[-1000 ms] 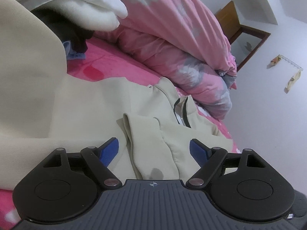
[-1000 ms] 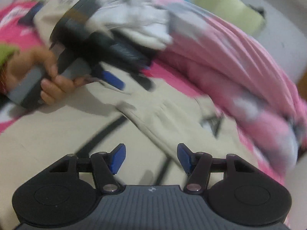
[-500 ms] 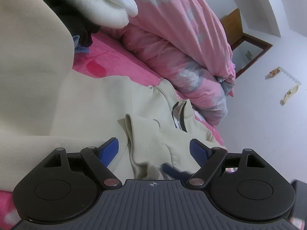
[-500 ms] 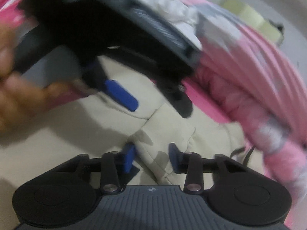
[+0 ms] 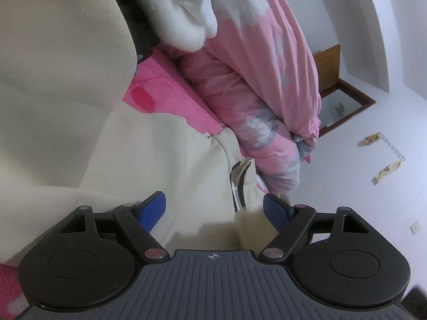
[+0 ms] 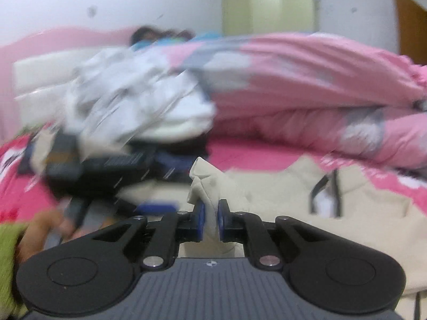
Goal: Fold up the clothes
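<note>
The right hand-held gripper (image 6: 209, 220) has just been closing, and its blue pads (image 6: 199, 220) now pinch a bunched fold of the cream jacket (image 6: 360, 213), which pokes up in a crumpled peak above the fingertips. The rest of the jacket lies spread on the bed's pink sheet (image 6: 248, 157), its dark zipper (image 6: 317, 189) off to the right of the pinched fold. The left hand-held gripper (image 5: 213, 210) is released, its pads wide apart, with cream fabric and the zippered collar lying below and between them; neither pad presses on the cloth. In the right wrist view that gripper appears as a blurred dark shape at the left, held by a hand (image 6: 40, 232) in a green sleeve (image 6: 9, 258). Behind the jacket, a pile of white clothes (image 6: 138, 101) sits against a rolled pink duvet (image 6: 307, 80). A wooden-framed mirror (image 5: 344, 106) leans against the white wall.
</note>
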{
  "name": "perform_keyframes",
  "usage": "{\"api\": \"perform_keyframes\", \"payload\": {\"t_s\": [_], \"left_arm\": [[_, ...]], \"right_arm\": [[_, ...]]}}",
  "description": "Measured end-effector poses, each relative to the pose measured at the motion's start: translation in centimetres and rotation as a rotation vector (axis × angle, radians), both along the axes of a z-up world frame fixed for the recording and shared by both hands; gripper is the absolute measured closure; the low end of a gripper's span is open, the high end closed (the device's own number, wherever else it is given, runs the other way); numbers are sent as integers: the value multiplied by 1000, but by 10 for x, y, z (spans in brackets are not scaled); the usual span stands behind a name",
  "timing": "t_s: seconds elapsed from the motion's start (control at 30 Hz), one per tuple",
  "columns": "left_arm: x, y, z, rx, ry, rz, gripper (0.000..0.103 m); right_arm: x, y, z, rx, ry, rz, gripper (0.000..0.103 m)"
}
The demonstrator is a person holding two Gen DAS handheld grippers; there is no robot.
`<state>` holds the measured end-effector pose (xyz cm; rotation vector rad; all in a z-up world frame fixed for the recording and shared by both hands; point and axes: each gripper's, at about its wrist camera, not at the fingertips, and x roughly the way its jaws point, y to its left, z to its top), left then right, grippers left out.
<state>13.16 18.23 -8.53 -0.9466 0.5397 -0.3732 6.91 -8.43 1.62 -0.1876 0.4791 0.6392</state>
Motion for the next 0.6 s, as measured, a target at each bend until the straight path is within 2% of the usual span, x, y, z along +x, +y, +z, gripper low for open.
{"api": "perform_keyframes", "payload": {"t_s": [0.1,0.17,0.37,0.6], "left_arm": [[0,-2,1,19,-3,-2,22],[0,-3,1,24,-5,-2,22],[-1,2,0,-3,-13,20,22],[-4,2,5,22,-34,41,21]], "right_arm": [[-19,18,-29,-139,26,71,92],[-28,26,-38,-189,15,91,92],[-22,28,-18,-104,-55,40,93],[-30,49,-38,-158,-101,58,93]]}}
